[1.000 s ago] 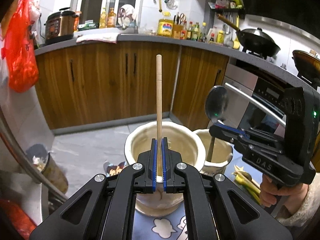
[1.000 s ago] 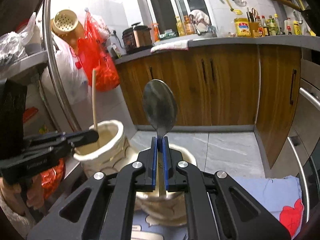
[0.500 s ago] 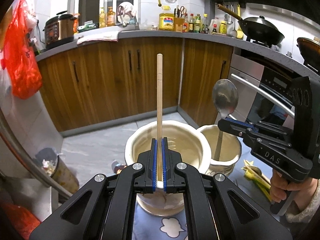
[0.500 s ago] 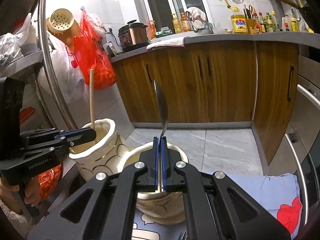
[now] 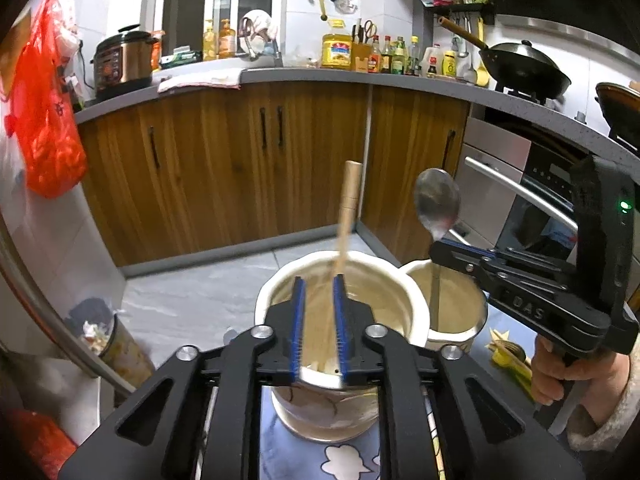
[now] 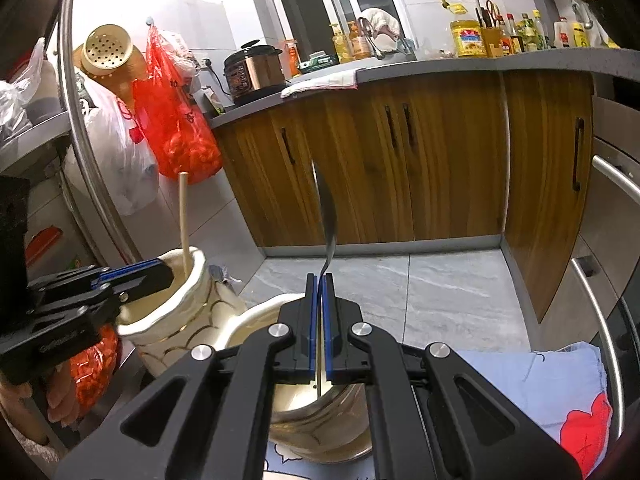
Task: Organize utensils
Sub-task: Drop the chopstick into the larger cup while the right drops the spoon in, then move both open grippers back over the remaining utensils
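Dropping utensils into the two jars

The left gripper (image 5: 319, 322), jaws just spreading, frees the chopstick (image 5: 347, 216) into the left jar (image 5: 414, 312); the right gripper (image 6: 319, 328), pinching the spoon (image 6: 326, 216) over the neighbouring jar (image 6: 256, 320), should lower it before releasing.

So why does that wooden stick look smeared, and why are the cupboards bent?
Left wrist view: the light wooden chopstick is motion-blurred as it tips in the cream ceramic jar, between the left hand-held gripper's just-opening jaws; the fisheye lens bows the cupboards. Right wrist view: same bowing; the steel spoon stays sharp.
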`<action>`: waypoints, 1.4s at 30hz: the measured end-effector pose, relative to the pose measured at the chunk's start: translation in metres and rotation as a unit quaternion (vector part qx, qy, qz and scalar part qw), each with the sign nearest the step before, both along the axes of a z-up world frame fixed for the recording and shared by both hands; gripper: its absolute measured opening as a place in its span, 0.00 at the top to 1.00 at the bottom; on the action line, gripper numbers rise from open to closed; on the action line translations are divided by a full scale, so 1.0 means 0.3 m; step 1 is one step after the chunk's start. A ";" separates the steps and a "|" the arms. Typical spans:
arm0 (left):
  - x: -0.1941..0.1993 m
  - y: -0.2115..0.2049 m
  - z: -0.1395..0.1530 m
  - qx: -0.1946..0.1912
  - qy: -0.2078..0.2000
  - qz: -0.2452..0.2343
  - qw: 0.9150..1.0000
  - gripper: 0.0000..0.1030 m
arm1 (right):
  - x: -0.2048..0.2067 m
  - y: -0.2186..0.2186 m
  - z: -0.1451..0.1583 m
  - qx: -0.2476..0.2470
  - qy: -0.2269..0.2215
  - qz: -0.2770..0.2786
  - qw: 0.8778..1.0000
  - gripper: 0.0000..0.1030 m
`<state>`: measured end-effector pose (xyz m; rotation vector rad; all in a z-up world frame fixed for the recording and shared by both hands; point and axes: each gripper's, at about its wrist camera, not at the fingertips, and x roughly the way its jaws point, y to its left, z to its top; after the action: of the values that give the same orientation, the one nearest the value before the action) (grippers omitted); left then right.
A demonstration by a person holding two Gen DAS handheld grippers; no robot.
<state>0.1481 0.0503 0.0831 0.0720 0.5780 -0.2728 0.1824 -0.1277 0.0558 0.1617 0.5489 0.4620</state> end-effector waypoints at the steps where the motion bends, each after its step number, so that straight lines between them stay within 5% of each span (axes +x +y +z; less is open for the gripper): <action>1: 0.000 -0.005 0.000 0.007 -0.002 0.001 1.000 0.83 | 0.003 -0.001 -0.001 0.002 0.000 0.001 1.000 0.98; 14: 0.001 -0.014 -0.001 0.006 -0.002 0.002 1.000 0.83 | 0.010 0.004 0.003 -0.001 0.006 -0.001 1.000 0.95; 18: -0.007 -0.016 0.006 0.002 -0.004 0.001 1.000 0.69 | 0.015 0.000 0.008 0.000 0.008 -0.007 1.000 0.84; 23: -0.022 -0.014 0.016 0.002 -0.006 0.004 1.000 0.67 | 0.007 -0.016 0.017 0.010 0.013 -0.007 1.000 0.82; 28: -0.071 -0.006 0.046 -0.007 -0.007 0.008 1.000 0.58 | -0.074 -0.061 0.070 0.007 -0.004 -0.003 1.000 0.54; 30: -0.107 -0.009 0.062 -0.004 -0.016 0.010 1.000 0.37 | -0.121 -0.096 0.097 -0.001 -0.008 -0.005 1.000 0.47; 36: -0.243 -0.046 0.097 0.001 -0.033 0.006 0.999 0.12 | -0.278 -0.226 0.150 -0.021 -0.029 -0.025 0.999 0.10; 42: -0.331 -0.106 0.067 -0.021 -0.012 -0.015 1.000 0.08 | -0.408 -0.361 0.114 -0.066 -0.006 -0.053 0.996 0.05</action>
<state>0.0488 0.0186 0.1032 0.0444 0.5470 -0.3133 0.0599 -0.2360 0.0900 0.0613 0.5545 0.3216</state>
